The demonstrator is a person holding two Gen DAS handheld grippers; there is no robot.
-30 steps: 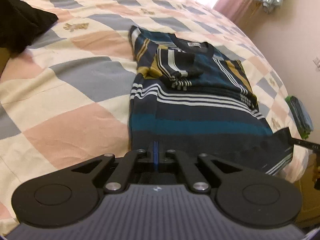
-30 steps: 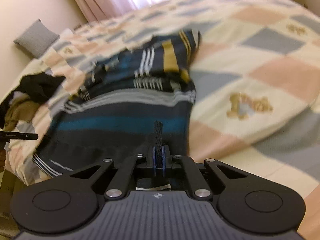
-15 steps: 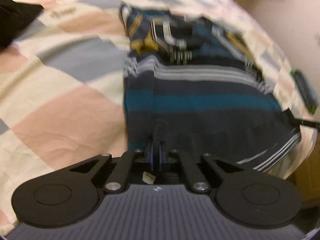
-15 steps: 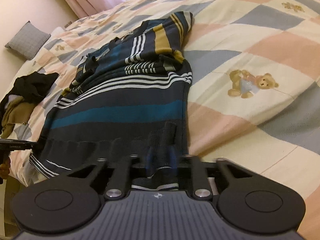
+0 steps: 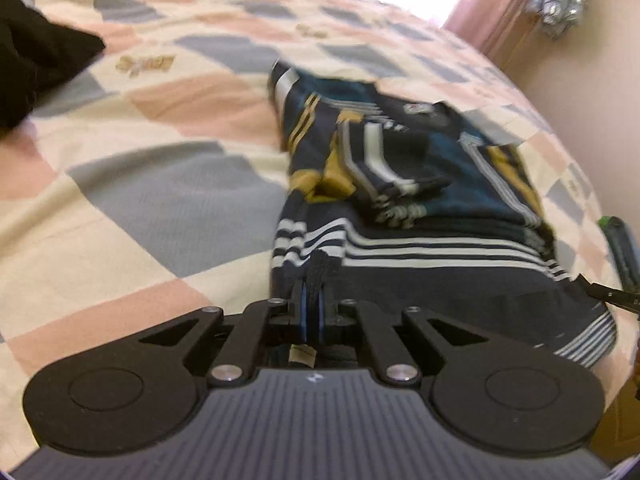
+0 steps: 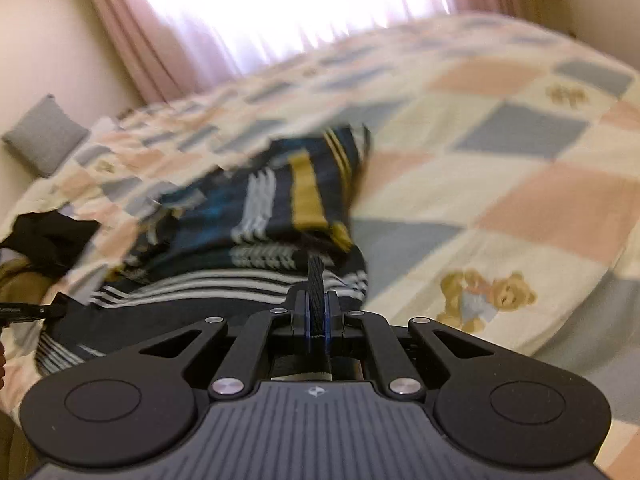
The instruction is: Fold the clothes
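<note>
A navy shirt [image 5: 460, 184] with teal, mustard and white stripes lies on the checked quilt, sleeves folded in over its chest. My left gripper [image 5: 312, 300] is shut on the shirt's dark ribbed hem, which sticks up between the pads above the white stripes. In the right wrist view the shirt [image 6: 260, 208] looks blurred. My right gripper [image 6: 316, 308] is shut on the hem at the opposite corner. The lifted lower part is doubled over the shirt's middle. Each gripper's tip shows at the edge of the other's view, the right one [image 5: 612, 294] and the left one [image 6: 24, 312].
The patchwork quilt [image 5: 160, 192] covers the whole bed. A black garment [image 5: 36, 64] lies at far left, and black and tan clothes [image 6: 44, 240] pile near a grey pillow [image 6: 44, 136]. A green item [image 5: 620, 248] sits by the wall; pink curtains [image 6: 132, 40] hang behind.
Both grippers have travelled up the shirt toward its collar with the hem pinched. The lower part now covers the teal band and reaches the white stripes.
</note>
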